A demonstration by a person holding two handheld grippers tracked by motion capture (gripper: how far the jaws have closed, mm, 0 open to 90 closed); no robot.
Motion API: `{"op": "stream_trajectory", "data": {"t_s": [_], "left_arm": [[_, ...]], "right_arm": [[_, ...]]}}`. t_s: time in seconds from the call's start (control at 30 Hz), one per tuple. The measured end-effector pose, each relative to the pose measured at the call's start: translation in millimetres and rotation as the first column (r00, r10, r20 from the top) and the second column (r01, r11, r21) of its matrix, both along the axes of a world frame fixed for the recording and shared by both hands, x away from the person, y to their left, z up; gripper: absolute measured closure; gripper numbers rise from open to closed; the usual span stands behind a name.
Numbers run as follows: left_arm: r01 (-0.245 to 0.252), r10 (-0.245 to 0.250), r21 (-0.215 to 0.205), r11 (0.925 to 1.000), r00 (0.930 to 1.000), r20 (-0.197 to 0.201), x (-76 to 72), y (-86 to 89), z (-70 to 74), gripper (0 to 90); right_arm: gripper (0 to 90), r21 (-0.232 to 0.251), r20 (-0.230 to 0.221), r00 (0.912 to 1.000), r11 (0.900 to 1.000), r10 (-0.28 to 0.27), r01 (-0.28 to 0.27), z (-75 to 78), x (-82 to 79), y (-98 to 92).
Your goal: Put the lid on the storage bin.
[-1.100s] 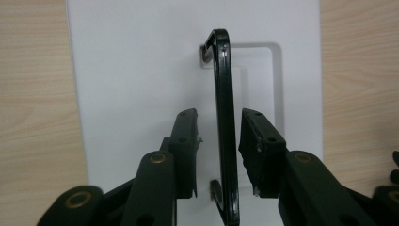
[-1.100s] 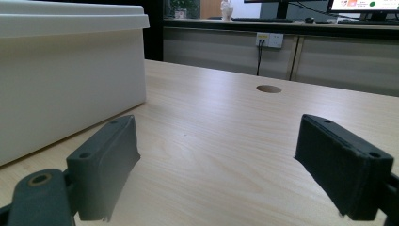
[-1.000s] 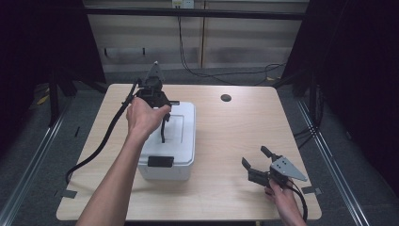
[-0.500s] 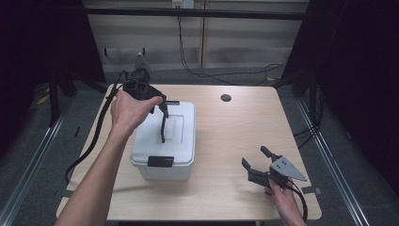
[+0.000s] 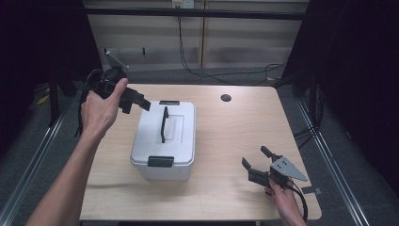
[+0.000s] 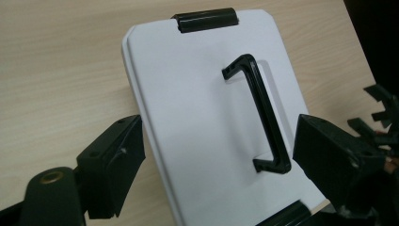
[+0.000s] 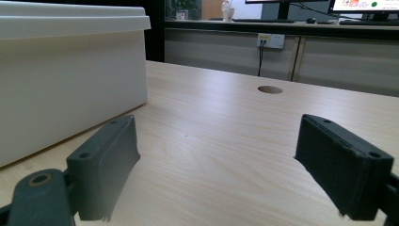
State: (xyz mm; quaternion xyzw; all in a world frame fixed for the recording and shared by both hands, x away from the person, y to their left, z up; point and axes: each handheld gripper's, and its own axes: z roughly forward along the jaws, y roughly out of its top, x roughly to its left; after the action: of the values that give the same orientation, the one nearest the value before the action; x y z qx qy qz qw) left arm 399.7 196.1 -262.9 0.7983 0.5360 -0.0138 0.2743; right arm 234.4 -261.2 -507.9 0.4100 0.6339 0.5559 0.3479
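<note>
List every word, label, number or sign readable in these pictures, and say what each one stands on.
None can be read.
White plastic box with black carrying handle: lid and walls plain, no label.
Light wooden table: no markings.
Monitor screen behind the table: coloured shapes, too small and blurred to read.
White wall socket: no legible marking.

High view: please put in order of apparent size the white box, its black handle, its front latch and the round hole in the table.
1. white box
2. black handle
3. front latch
4. round hole, which lies farther from the camera, so its rank against the latch is less sure.
</note>
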Motion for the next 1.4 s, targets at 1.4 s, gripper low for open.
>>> {"op": "stream_trajectory", "data": {"t_s": [1.4], "left_arm": [[0.13,-0.101,-0.061,0.9897,0.9331,0.345,-75.7,91.6,-67.6,18.4]], "right_arm": [[12.6,-0.003,0.008,1.0,1.0,0.004,-0.004,-0.2,-0.5,-0.1]]}}
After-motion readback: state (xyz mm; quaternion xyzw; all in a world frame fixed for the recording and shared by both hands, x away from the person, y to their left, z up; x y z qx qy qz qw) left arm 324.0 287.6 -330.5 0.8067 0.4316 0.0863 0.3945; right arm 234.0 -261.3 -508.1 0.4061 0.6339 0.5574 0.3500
